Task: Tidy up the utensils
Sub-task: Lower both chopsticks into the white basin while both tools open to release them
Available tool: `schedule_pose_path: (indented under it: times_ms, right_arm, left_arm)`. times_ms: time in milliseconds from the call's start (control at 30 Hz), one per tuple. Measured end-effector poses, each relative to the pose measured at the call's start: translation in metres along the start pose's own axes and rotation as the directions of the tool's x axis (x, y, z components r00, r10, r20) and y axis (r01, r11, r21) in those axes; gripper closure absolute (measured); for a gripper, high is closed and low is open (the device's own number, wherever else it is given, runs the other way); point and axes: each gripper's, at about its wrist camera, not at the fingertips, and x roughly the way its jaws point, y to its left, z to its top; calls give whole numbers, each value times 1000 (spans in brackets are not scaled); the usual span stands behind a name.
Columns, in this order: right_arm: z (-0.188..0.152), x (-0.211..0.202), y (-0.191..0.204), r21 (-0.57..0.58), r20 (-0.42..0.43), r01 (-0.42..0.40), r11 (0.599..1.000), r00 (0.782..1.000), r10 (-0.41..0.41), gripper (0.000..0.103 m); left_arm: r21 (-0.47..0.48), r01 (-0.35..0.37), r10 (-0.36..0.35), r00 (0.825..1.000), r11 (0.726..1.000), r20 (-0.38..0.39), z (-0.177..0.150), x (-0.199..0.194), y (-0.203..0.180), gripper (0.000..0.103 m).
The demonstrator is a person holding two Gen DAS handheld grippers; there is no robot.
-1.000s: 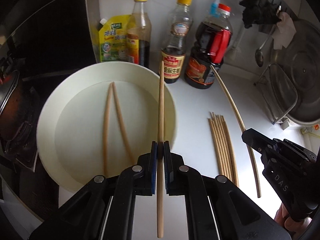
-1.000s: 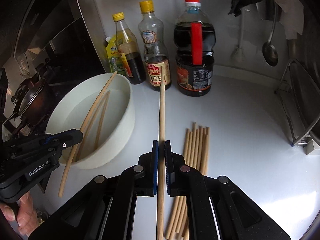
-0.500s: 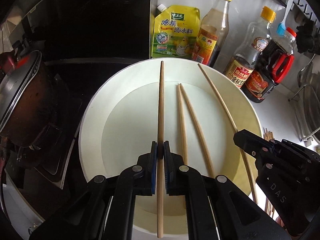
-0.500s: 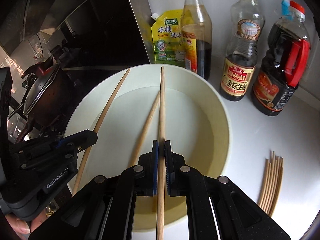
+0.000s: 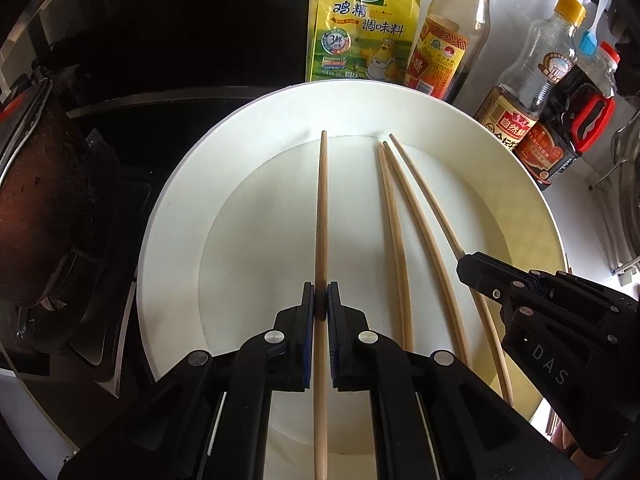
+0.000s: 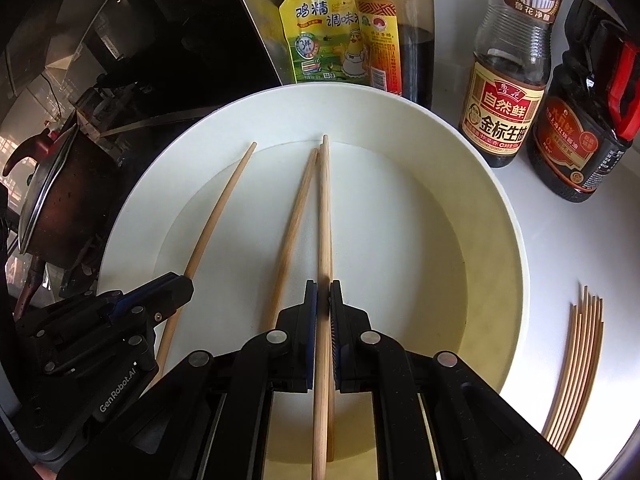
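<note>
While both grippers hang above a wide white bowl (image 5: 520, 184) on a pale kitchen counter (image 6: 568, 248), each one is clamped on a single wooden chopstick. Seen from the left wrist camera, the left gripper (image 5: 321, 306) has its jaws pressed together on the left chopstick (image 5: 322, 216), which runs straight up the middle of the picture over the bowl's flat floor, its far tip near the bowl's back wall. To the right of it, two loose chopsticks (image 5: 394, 224) lie inside the bowl, close together at their far tips and spreading apart toward the camera. Further right, the right gripper (image 5: 470, 266) comes in from the side, holding the right chopstick (image 5: 430, 200) slanted above the bowl. Seen from the right wrist camera, the right gripper's jaws are likewise closed tight on that chopstick, which points up the centre of the frame and partly covers the loose pair beneath it. On the left of that view the left gripper holds its chopstick at a slant over the bowl's left side. On the counter to the right of the bowl, well apart from it, lies a bundle of chopsticks (image 6: 580, 364) side by side. Behind the bowl stand a yellow seasoning pouch (image 5: 360, 36), a tall bottle (image 5: 444, 52) with an orange label, a soy sauce bottle (image 6: 508, 92) with a red label, and a dark bottle (image 6: 584, 128) with a red handle. Left of the bowl is a dark stove with a blackened pot (image 6: 60, 184).
</note>
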Motion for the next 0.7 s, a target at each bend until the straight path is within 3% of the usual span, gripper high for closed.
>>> schedule_pose_path:
  times_ms: [167,233,300,467,700]
  right_arm:
    - [2,-1,0,2,7,9,1000,1000,-9,92]
    - [2,-7,-1,-3,19,17,1000,1000,-17,86]
    - [1,-11,-1,-8,25,24,1000,999,-23,85]
    - [-5,-19,-3,-5,36,32,999,999,-32,82]
    - [-14,-34,0,-28,67,35,999,997,-33,77]
  left_arm:
    - [-20,-17,17,1000,1000,-7,2,0,4,95]
    - [-39,-24,23,1000,999,-8,2,-1,8,87]
    - [-60,-23,22,1000,998,-6,2,-4,11,69]
    - [-85,-37,39,999,996,23,0,-15,17,44]
    - [-91,-32,36,999,995,38,-7,-27,17,42]
